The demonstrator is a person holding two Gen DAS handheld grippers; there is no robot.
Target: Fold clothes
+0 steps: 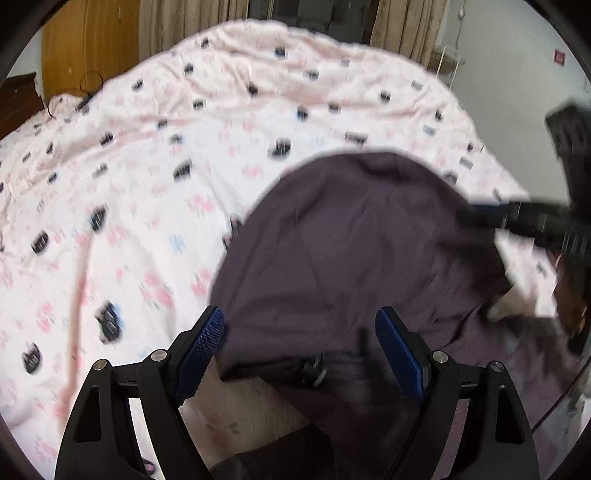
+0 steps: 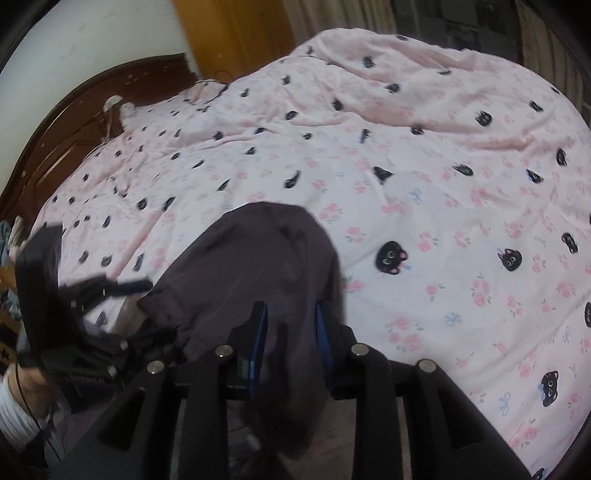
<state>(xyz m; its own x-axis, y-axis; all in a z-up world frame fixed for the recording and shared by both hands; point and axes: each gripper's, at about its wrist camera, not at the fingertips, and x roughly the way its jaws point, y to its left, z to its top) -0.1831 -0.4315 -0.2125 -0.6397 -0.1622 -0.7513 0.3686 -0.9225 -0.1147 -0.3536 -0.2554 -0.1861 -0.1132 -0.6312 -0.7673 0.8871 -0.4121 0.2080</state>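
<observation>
A dark purple garment [image 1: 351,243] lies on the pink cat-print bedspread [image 1: 147,177] near the bed's front edge. My left gripper [image 1: 299,325] is open, with blue pads wide apart over the garment's near edge and nothing between them. My right gripper [image 2: 291,321] has its jaws narrowed on a bunch of the same purple garment [image 2: 255,258], which hangs down between the pads. Each gripper appears blurred in the other's view: the right one at the right edge [image 1: 535,221], the left one at the left edge [image 2: 92,291].
The bedspread [image 2: 443,206] covers the whole bed, with wrinkles toward the far side. A dark wooden headboard [image 2: 62,125] and cables lie at far left. An orange wardrobe [image 1: 88,48] and curtains [image 1: 406,26] stand behind the bed.
</observation>
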